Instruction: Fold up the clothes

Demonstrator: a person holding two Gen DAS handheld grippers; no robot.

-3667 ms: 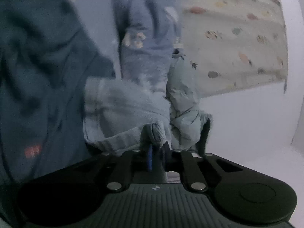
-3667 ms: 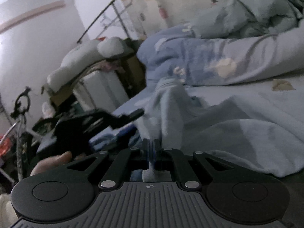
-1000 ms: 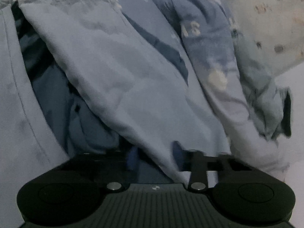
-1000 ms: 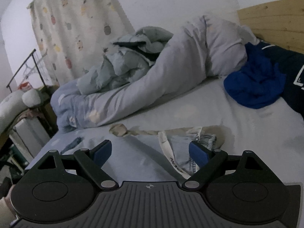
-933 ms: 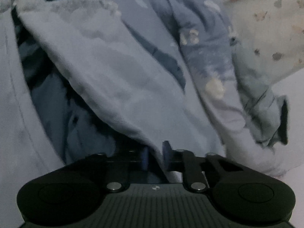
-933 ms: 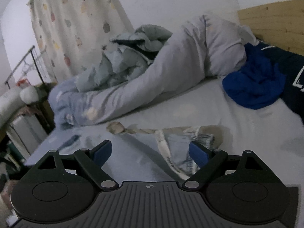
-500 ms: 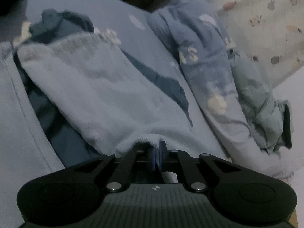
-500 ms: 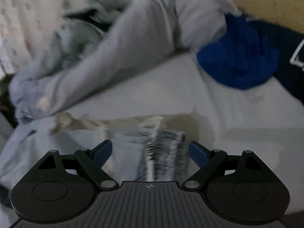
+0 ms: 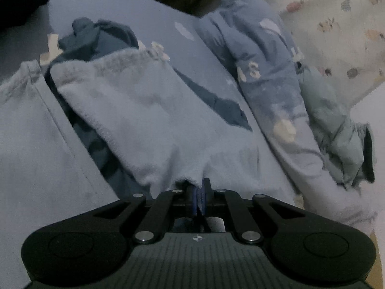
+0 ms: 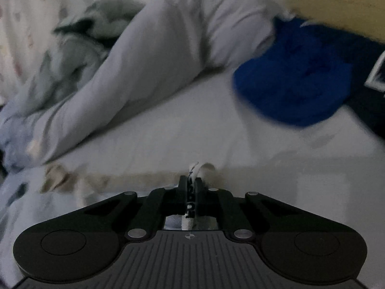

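A pale blue denim garment with a frayed hem lies spread on the bed in the left wrist view. My left gripper is shut on a fold of its near edge. In the blurred right wrist view, my right gripper has its jaws closing tight on the garment's cream lettered waistband, which is pinched between the pads. A cream strip of the same garment trails off to the left on the sheet.
A dark teal garment lies under and beyond the denim. A rolled duvet runs along the far side of the bed sheet. A bright blue garment and a navy one sit by the wooden headboard.
The right gripper dropped to the waistband and shut on it. The left gripper closed on the denim fold and lifted it slightly.
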